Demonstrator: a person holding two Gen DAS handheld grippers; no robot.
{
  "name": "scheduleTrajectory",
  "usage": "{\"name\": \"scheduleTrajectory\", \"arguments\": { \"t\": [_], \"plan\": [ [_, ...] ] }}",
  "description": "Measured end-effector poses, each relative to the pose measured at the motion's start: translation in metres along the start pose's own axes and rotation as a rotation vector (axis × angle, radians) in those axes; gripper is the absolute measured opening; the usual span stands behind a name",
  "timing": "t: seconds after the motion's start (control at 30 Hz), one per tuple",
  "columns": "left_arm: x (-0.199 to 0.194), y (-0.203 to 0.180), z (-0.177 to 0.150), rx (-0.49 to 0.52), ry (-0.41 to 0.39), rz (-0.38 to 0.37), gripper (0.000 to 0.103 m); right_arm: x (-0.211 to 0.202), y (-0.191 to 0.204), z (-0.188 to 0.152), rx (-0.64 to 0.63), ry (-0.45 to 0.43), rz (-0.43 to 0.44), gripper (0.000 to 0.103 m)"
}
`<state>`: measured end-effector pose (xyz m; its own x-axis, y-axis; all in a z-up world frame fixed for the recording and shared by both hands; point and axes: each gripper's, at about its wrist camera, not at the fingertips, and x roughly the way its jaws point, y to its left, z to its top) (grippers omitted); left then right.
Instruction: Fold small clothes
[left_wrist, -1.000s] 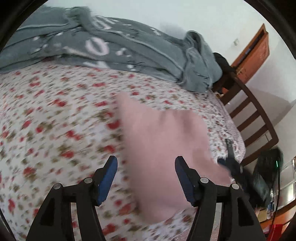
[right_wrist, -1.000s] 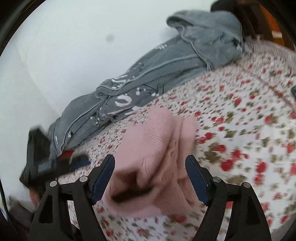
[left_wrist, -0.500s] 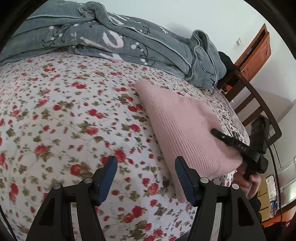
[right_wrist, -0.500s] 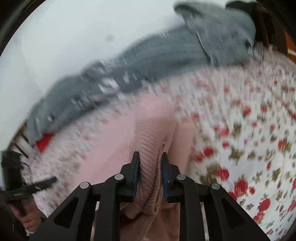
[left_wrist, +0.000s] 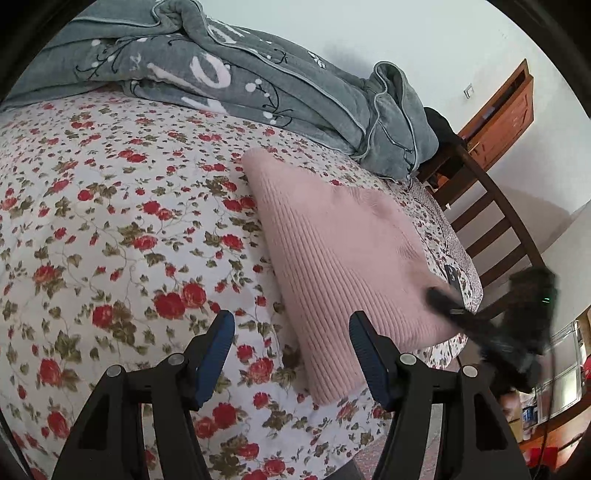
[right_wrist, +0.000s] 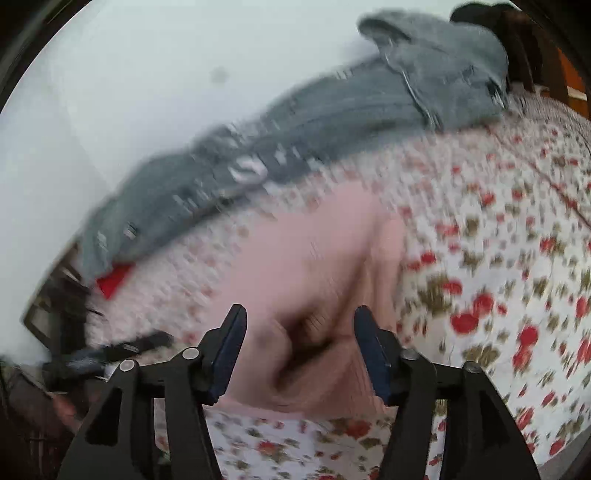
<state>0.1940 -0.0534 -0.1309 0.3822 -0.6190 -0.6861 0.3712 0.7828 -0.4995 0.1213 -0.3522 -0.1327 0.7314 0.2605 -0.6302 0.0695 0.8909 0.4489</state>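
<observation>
A pink ribbed knit garment (left_wrist: 332, 251) lies folded on the floral bed sheet (left_wrist: 110, 221). My left gripper (left_wrist: 291, 354) is open just above the sheet, and the garment's near left edge sits beside its right finger without being pinched. In the right wrist view, which is motion-blurred, my right gripper (right_wrist: 301, 347) is over the garment's (right_wrist: 314, 258) bunched near edge. Its jaws are opening, and the cloth lies between them without the pads pressing it. The right gripper (left_wrist: 443, 299) also shows, blurred, at the garment's far right corner in the left wrist view.
A grey printed blanket (left_wrist: 258, 81) is heaped along the wall side of the bed. A dark wooden chair (left_wrist: 491, 221) stands at the bed's end, with a wooden cabinet (left_wrist: 506, 110) behind it. A red item (right_wrist: 112, 280) lies by the blanket's end.
Half a second ago my right gripper was shut on a fold of the pink garment; its jaws now stand apart. The left gripper has sunk slightly toward the sheet.
</observation>
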Motion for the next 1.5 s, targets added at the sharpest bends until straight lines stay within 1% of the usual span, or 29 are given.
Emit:
{"name": "scheduleTrajectory", "arguments": {
  "t": [0.03, 0.07, 0.1, 0.17, 0.23, 0.3, 0.33, 0.4, 0.53, 0.6, 0.67, 0.73, 0.77, 0.8, 0.83, 0.87, 0.9, 0.97, 1.03, 1.07, 1.1, 1.17, 1.2, 1.27, 1.33, 1.4, 1.43, 1.47, 1.5],
  "plan": [
    [-0.001, 0.000, -0.002, 0.000, -0.002, 0.003, 0.062, 0.008, -0.003, -0.003, 0.006, 0.021, -0.013, 0.025],
    [-0.002, 0.001, -0.004, 0.000, -0.003, 0.006, 0.062, 0.014, -0.007, -0.006, 0.008, 0.039, -0.006, 0.011],
    [-0.004, 0.001, -0.007, 0.000, -0.003, 0.008, 0.062, 0.014, -0.010, -0.007, 0.003, 0.045, 0.020, 0.010],
    [-0.008, 0.001, -0.012, 0.006, -0.008, 0.014, 0.062, -0.007, -0.016, -0.007, 0.009, -0.043, 0.046, 0.008],
    [-0.010, -0.001, -0.016, 0.015, -0.015, 0.028, 0.062, -0.025, -0.028, -0.009, 0.039, -0.110, 0.068, 0.007],
    [-0.006, -0.004, -0.019, 0.017, -0.009, 0.037, 0.062, -0.018, -0.037, -0.015, 0.051, -0.092, 0.024, 0.007],
    [-0.002, -0.008, -0.019, 0.019, -0.003, 0.036, 0.062, -0.004, -0.042, -0.022, 0.047, -0.050, -0.011, 0.007],
    [0.002, -0.018, -0.018, 0.029, -0.005, 0.039, 0.062, 0.012, -0.046, -0.032, 0.049, -0.009, -0.035, 0.007],
    [0.004, -0.043, -0.006, 0.076, -0.052, 0.033, 0.063, -0.009, -0.037, -0.026, 0.011, -0.063, -0.048, 0.008],
    [0.012, -0.056, -0.001, 0.099, -0.059, 0.049, 0.063, -0.015, -0.035, -0.024, -0.021, -0.084, -0.083, 0.006],
    [0.025, -0.065, 0.000, 0.118, -0.037, 0.061, 0.063, -0.019, -0.040, -0.027, -0.016, -0.096, -0.077, 0.006],
    [0.040, -0.070, -0.006, 0.153, 0.009, 0.063, 0.063, -0.030, -0.049, -0.029, 0.026, -0.127, -0.033, 0.005],
    [0.049, -0.071, -0.011, 0.177, 0.039, 0.085, 0.066, -0.030, -0.051, -0.031, 0.032, -0.129, -0.028, 0.005],
    [0.056, -0.071, -0.015, 0.193, 0.055, 0.121, 0.066, -0.026, -0.053, -0.033, 0.029, -0.111, -0.037, 0.005],
    [0.062, -0.070, -0.021, 0.209, 0.073, 0.155, 0.066, -0.013, -0.049, -0.033, 0.022, -0.092, -0.047, 0.006],
    [0.063, -0.068, -0.025, 0.214, 0.084, 0.155, 0.066, -0.006, -0.048, -0.036, 0.007, -0.066, -0.060, 0.007],
    [0.061, -0.065, -0.030, 0.212, 0.095, 0.137, 0.066, -0.005, -0.048, -0.037, 0.000, -0.057, -0.065, 0.008],
    [0.053, -0.058, -0.038, 0.215, 0.094, 0.111, 0.066, -0.015, -0.050, -0.039, 0.012, -0.076, -0.044, 0.027],
    [0.045, -0.056, -0.047, 0.233, 0.090, 0.094, 0.066, -0.028, -0.048, -0.038, 0.021, -0.093, 0.004, 0.036],
    [0.044, -0.057, -0.051, 0.249, 0.094, 0.089, 0.066, -0.035, -0.045, -0.037, 0.007, -0.099, 0.027, 0.038],
    [0.045, -0.059, -0.056, 0.272, 0.099, 0.096, 0.066, -0.039, -0.041, -0.037, -0.011, -0.106, 0.032, 0.040],
    [0.048, -0.068, -0.064, 0.324, 0.080, 0.157, 0.066, -0.044, -0.032, -0.038, -0.056, -0.112, 0.019, 0.049],
    [0.049, -0.072, -0.068, 0.348, 0.056, 0.199, 0.066, -0.042, -0.028, -0.041, -0.074, -0.104, 0.021, 0.050],
    [0.050, -0.085, -0.074, 0.392, -0.005, 0.273, 0.066, -0.033, -0.026, -0.046, -0.069, -0.075, 0.030, 0.050],
    [0.049, -0.097, -0.079, 0.435, -0.068, 0.323, 0.066, -0.021, -0.027, -0.052, -0.044, -0.041, 0.040, 0.049],
    [0.049, -0.109, -0.084, 0.500, -0.111, 0.391, 0.066, -0.014, -0.029, -0.054, -0.017, -0.032, 0.042, 0.049],
    [0.050, -0.114, -0.086, 0.531, -0.126, 0.418, 0.055, -0.011, -0.030, -0.054, 0.002, -0.033, 0.047, 0.043],
    [0.048, -0.117, -0.087, 0.551, -0.143, 0.435, 0.033, -0.010, -0.031, -0.052, 0.014, -0.036, 0.053, 0.025],
    [0.043, -0.118, -0.086, 0.552, -0.158, 0.452, 0.022, -0.010, -0.032, -0.051, 0.019, -0.034, 0.062, 0.011]
  ]
}}
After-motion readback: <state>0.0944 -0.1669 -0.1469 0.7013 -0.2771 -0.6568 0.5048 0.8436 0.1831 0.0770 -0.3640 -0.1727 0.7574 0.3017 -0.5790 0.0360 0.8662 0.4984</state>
